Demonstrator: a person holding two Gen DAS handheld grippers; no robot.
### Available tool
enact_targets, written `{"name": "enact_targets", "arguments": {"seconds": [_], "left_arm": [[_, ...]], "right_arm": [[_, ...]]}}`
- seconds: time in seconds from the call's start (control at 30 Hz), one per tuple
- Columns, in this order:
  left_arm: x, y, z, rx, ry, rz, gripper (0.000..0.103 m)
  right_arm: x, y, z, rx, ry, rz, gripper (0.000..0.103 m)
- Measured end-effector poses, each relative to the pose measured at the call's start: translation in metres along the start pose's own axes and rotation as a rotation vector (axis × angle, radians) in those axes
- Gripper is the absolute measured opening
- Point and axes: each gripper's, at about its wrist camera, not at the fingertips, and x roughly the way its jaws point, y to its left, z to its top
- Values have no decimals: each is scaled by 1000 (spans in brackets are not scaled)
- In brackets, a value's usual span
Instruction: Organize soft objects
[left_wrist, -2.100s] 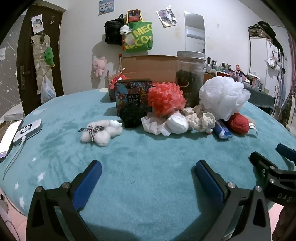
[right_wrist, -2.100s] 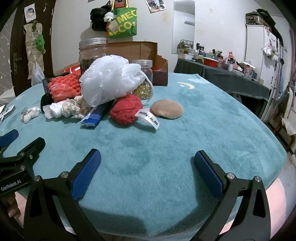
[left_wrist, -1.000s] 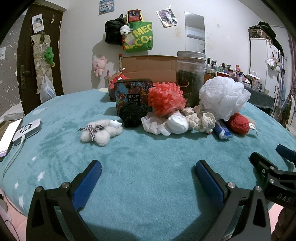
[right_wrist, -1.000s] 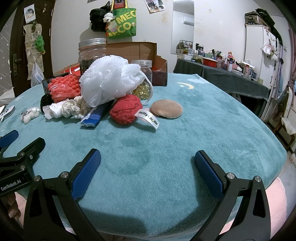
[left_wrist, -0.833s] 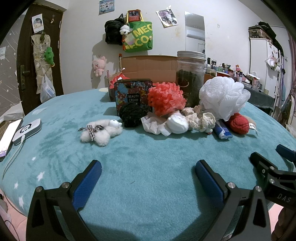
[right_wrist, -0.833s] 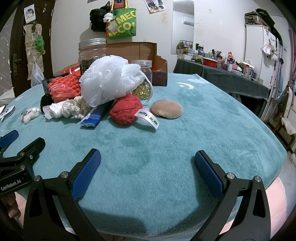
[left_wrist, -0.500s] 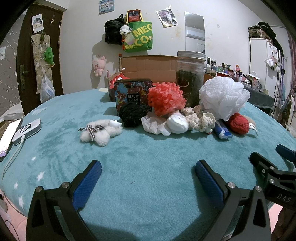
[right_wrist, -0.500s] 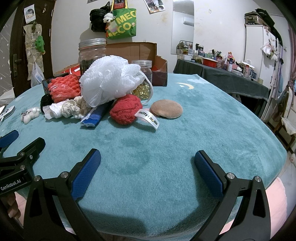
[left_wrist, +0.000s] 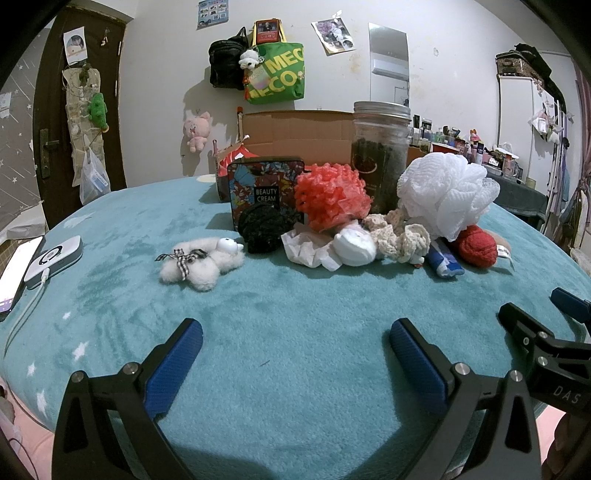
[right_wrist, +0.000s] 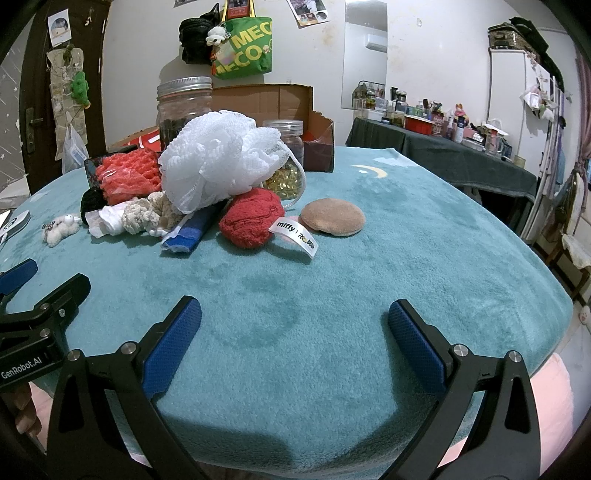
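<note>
Holding both the left gripper (left_wrist: 295, 339) and right gripper (right_wrist: 294, 319) spread and empty at the tabletop's (right_wrist: 424, 251) near edge, you face the untouched heap of soft objects (left_wrist: 369, 218) toward its far edge.

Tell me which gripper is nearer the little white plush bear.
Left. The left gripper sits open just in front of the white plush bear; the right gripper is open further right, facing the red plush.

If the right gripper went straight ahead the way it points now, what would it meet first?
Probably bare teal tablecloth at first: the right gripper is open and empty. Further along that line lie the white Miffy tag and the round tan pad. Depth is hard to judge in the fisheye view.
</note>
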Motion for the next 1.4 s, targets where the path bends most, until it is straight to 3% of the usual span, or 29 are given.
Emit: {"name": "enact_targets", "arguments": {"seconds": [0.93, 1.1, 1.4], "left_arm": [[0, -2, 0, 1, 16, -5, 103], [5, 2, 18, 3, 48, -28, 103], [-6, 2, 62, 51, -39, -100, 103]], "right_arm": [[0, -2, 6, 1, 21, 10, 103], [2, -3, 19, 1, 42, 32, 103], [-5, -7, 63, -5, -37, 135, 103]]}}
